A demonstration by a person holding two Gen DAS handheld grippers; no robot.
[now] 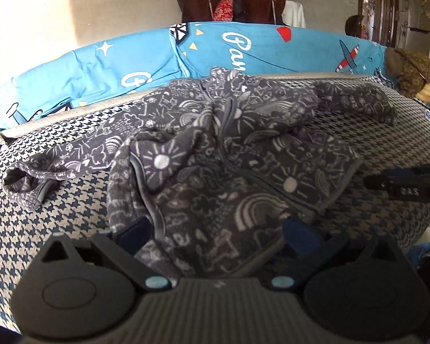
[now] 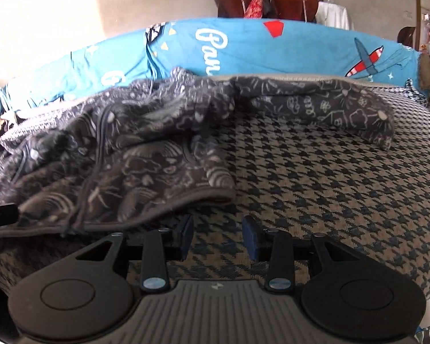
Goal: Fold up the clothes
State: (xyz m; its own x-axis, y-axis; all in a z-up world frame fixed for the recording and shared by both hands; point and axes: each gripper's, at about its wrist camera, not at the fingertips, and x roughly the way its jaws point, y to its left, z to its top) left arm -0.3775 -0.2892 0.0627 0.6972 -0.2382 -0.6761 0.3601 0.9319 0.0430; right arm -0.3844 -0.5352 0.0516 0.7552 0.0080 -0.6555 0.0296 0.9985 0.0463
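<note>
A houndstooth bed (image 2: 329,172) carried a grey patterned jacket (image 1: 229,149), spread rumpled across it with sleeves flung to either side. A blue quilt (image 1: 100,66) ran along the bed's far edge, behind the jacket's collar. The left tongs (image 1: 215,232) stood parted at the jacket's near hem, the cloth lying between the blue pads without being pinched. The right tongs (image 2: 218,235) were released, gripping nothing, over bare bedcover just beside the jacket's near right hem corner.

Grey doodle-print garment (image 1: 229,154), navy-beige houndstooth cover (image 2: 329,186)
</note>
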